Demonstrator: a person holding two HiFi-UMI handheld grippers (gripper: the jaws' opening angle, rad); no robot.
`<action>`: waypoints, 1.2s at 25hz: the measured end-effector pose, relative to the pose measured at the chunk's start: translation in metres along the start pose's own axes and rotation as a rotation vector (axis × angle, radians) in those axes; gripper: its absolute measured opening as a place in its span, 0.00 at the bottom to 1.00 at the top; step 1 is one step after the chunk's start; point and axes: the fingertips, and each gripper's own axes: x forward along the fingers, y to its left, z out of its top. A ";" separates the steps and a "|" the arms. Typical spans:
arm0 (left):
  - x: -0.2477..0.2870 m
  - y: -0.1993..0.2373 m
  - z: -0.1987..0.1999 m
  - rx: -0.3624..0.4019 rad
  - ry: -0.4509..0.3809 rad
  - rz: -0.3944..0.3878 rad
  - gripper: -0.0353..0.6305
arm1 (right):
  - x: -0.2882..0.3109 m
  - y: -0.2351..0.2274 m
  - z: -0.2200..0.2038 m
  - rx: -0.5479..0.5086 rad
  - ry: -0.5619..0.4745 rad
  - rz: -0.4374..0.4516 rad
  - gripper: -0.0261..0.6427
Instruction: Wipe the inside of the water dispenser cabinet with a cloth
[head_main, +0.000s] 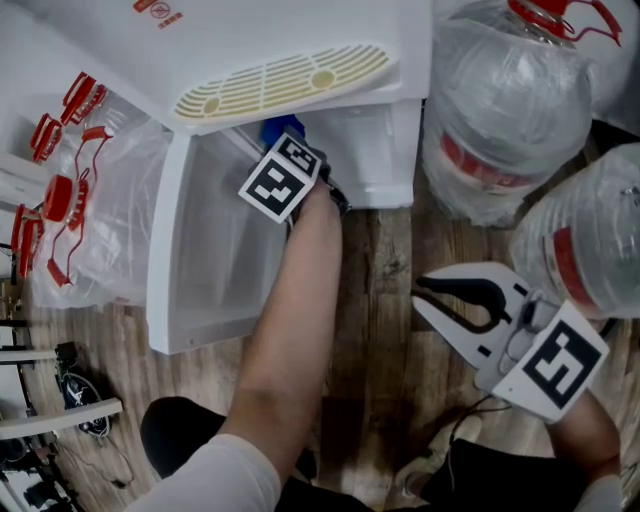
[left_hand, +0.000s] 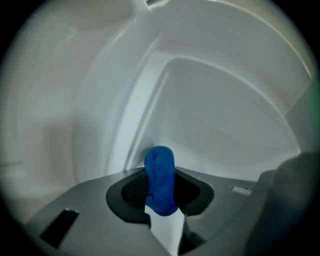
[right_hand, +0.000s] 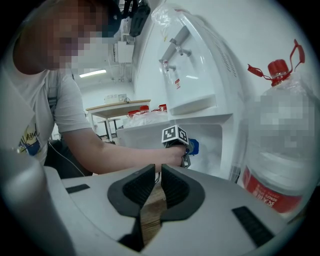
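Head view, looking steeply down: a white water dispenser stands on a wooden floor with its lower cabinet open and the door swung out. The left gripper reaches into the opening, its claw clamped on a folded blue cloth that sticks out past the tips towards the white inner wall. I cannot tell whether the cloth touches that wall. The walls show no stains or wipe marks, so wiping seems under way, with an unknown share left.

The right gripper hangs over the floor near the person's knee, claw almost closed and holding nothing.

The cabinet looks empty. Two large clear water bottles stand just right of the dispenser. A clear bag on the left holds red-capped items, possibly more bottles.
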 end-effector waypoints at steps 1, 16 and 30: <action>-0.005 0.002 0.001 -0.010 -0.008 -0.003 0.21 | 0.000 0.000 0.001 0.000 -0.002 0.000 0.09; -0.001 -0.053 0.028 0.054 -0.049 -0.122 0.21 | -0.003 -0.001 0.001 -0.001 -0.005 -0.004 0.09; -0.028 -0.025 0.053 -0.006 -0.128 -0.097 0.21 | 0.000 0.001 0.001 -0.001 -0.001 0.002 0.09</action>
